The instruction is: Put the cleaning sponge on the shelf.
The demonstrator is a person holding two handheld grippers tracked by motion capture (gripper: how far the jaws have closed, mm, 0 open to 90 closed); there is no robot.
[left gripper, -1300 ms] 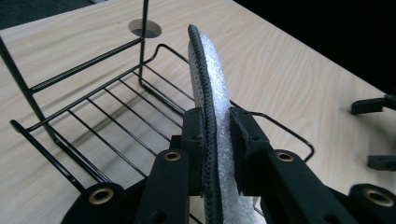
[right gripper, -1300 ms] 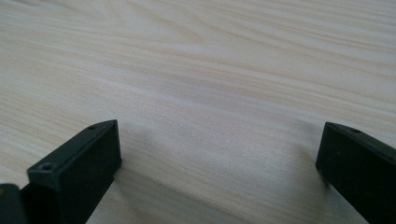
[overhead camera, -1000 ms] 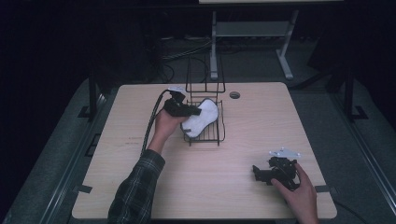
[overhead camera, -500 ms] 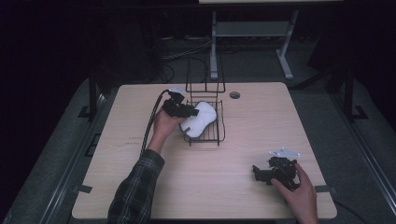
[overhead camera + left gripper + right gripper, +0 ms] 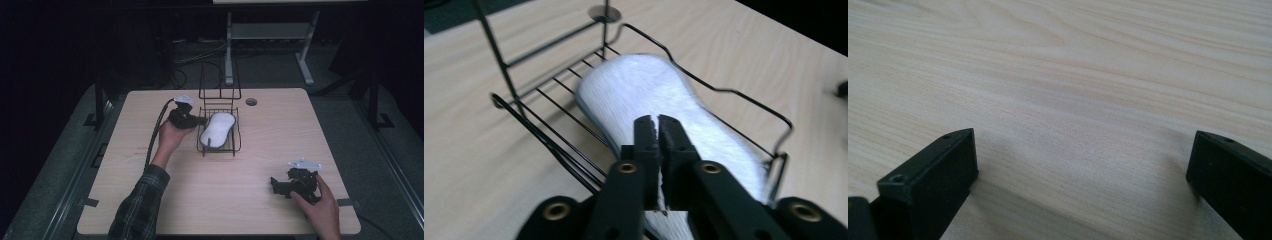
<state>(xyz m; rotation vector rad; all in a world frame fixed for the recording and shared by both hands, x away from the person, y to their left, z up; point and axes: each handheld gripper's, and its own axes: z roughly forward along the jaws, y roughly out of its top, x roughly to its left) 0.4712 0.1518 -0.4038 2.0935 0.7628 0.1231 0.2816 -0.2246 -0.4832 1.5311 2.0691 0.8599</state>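
A white fleecy insole [image 5: 217, 129] lies flat in a black wire rack [image 5: 218, 151] at the table's back middle. My left gripper [image 5: 202, 120] sits at the rack's left rim, pointing at the insole. In the left gripper view the jaws [image 5: 658, 121] stand pressed together above the insole [image 5: 639, 85], over the rack's [image 5: 499, 100] near rim. They have just been closing, with nothing between them. My right gripper [image 5: 274, 184] rests on the table at the front right, in a hand. Its jaws [image 5: 1083, 137] stand wide open over bare wood.
The rack has a tall wire back [image 5: 220, 80] toward the far edge. A round cable hole [image 5: 251, 102] sits in the light wooden table [image 5: 250, 210] just right of it. The left gripper's cable [image 5: 156, 132] trails along the forearm.
The insole, earlier tilted up at the rack's left side by the left gripper, now lies flat in the rack. The left gripper has drawn back slightly left. The right hand has kept still.
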